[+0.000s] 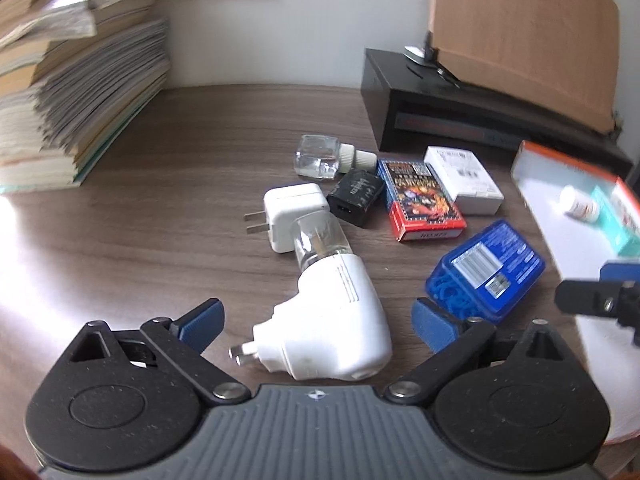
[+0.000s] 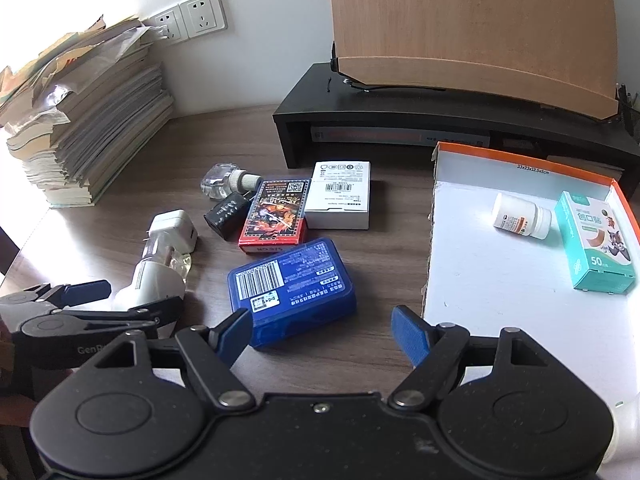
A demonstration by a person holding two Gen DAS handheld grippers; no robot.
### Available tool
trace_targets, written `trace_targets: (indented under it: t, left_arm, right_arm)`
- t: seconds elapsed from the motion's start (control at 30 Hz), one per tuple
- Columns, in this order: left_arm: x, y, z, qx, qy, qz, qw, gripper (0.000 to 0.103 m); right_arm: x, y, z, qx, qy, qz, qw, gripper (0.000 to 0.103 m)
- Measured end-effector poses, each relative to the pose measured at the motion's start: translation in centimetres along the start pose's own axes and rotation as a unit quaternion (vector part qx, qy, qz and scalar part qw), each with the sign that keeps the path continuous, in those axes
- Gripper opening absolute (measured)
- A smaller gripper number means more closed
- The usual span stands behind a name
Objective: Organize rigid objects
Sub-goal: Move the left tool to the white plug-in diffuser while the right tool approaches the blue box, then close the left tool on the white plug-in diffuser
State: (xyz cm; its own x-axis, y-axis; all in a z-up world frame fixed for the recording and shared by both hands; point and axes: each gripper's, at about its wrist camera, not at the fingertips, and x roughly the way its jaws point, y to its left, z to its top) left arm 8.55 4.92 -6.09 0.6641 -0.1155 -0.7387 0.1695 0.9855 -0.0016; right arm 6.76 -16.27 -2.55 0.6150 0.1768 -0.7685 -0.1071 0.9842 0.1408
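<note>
Two grippers hang over a brown desk [image 2: 140, 184], above a scatter of small things. Largest at the back are a stack of books [image 2: 92, 128] by the wall on the left and a black shelf [image 2: 360, 120] bearing a wooden board [image 2: 472, 20]. To the right lies a white tray [image 2: 500, 280] with an orange rim, holding a teal box [image 2: 596, 248] and a white pill bottle [image 2: 520, 216] on its side, just apart. The left gripper [image 1: 316, 320] has its jaws spread wide, and a white plug-in vaporizer [image 1: 340, 320] lies on the desk between its blue pads [image 1: 204, 320], neither pad touching it. The right gripper [image 2: 320, 332] is also open, its left pad over the near corner of a blue case [image 2: 292, 284]; whether it touches the case I cannot tell. Beyond the case lie a red card box [image 2: 276, 212] and, touching its side, a white box [image 2: 340, 196]. Left of those sit a white charger [image 2: 176, 228], a black adapter [image 2: 226, 216] and a small glass bottle [image 2: 224, 180] on its side.
</note>
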Motion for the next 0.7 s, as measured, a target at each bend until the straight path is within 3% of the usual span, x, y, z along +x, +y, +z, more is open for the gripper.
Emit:
trace_targets:
  t: [0.13,0.3,0.7]
  left_arm:
    - [1.1,-0.2,-0.3,0.052,-0.006,-0.012,0.9986,0.1]
    - [2.1,-0.4,-0.4,0.073,-0.003,-0.035,0.9967,0.067]
    - [-0.1,0.8,-0.9,0.023,-0.033,-0.055,0.9977,0.066]
  right_arm:
    - [1.1,0.0,0.2,-0.004,0.01,0.006,1.0,0.091]
    - [2.5,0.8,0.4,-0.026,0.017,0.013,0.999,0.096]
    - [5.6,2.4,1.7,-0.087,0.022,0.039,0.995,0.103]
